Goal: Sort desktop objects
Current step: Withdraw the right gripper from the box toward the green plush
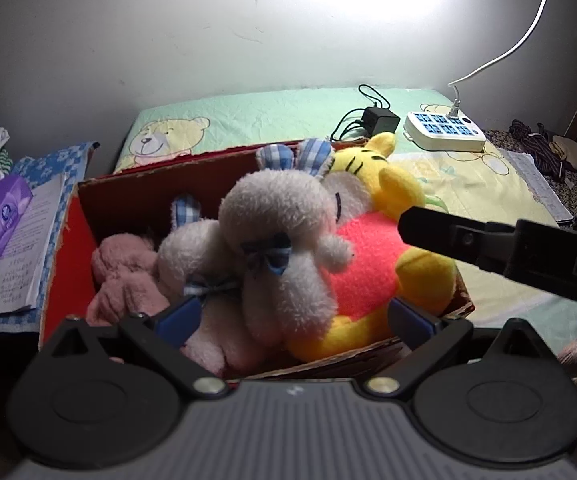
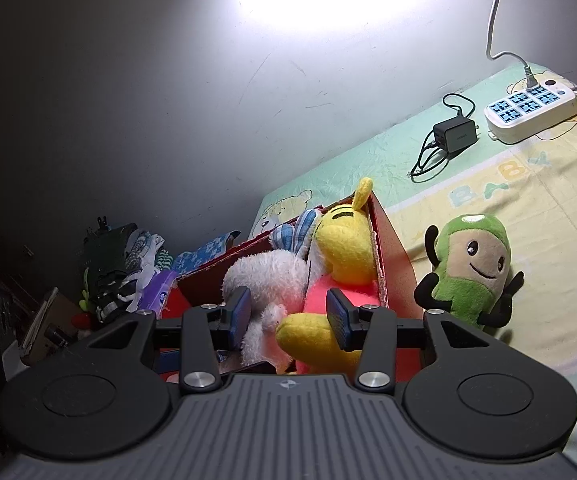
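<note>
Nearest, left gripper [image 1: 294, 320] spread wide, pinching nothing, blue pads either side of the white plush rabbit [image 1: 276, 240] at 12 o'clock. Right gripper [image 2: 290, 316] also spread, empty, hovering over the yellow foot of the yellow and red plush [image 2: 340, 256]. Packed into the red cardboard box [image 1: 62, 248]: rabbit in the middle, pink plush [image 1: 122, 276] at its 9 o'clock, yellow and red plush at 3 o'clock. Outside the box, at 3 o'clock in the right wrist view, green plush [image 2: 472, 276] upright on the bear-print sheet [image 2: 520, 208]. Farther, at 1 o'clock, black charger [image 2: 454, 134] and white power strip [image 2: 532, 114].
</note>
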### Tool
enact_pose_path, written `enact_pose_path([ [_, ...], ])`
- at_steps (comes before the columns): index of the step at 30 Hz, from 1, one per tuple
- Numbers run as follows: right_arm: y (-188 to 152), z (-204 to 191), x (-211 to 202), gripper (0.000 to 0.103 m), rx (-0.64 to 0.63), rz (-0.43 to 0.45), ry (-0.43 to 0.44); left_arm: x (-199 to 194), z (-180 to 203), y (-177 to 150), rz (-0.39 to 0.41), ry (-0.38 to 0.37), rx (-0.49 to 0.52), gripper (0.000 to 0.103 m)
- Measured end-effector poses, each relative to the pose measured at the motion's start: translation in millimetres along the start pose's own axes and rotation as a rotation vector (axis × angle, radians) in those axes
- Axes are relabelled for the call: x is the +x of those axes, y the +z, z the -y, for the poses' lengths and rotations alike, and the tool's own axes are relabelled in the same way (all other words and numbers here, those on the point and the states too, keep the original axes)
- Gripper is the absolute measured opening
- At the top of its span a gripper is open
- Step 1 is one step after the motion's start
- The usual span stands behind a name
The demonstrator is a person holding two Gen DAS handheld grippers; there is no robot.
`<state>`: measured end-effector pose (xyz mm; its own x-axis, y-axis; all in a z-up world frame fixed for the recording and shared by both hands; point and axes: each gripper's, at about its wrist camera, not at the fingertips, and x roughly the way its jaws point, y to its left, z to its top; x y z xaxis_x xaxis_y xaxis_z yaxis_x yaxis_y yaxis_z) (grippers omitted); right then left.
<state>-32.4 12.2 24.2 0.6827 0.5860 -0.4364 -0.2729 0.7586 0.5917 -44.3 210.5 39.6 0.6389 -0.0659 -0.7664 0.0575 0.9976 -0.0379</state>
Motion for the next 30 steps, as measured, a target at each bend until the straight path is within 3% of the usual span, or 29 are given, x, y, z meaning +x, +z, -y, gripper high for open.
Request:
enact_pose_path([
  [17,35,64,-29,0.046,0.034,-0.042,0.102,-7,79,20,0.050,0.087,-0.011,0.100],
  [30,53,136,-37,0.047,0.106,-0.092,0.067,2,141,20,0.139,0.017,0.047,0.100],
])
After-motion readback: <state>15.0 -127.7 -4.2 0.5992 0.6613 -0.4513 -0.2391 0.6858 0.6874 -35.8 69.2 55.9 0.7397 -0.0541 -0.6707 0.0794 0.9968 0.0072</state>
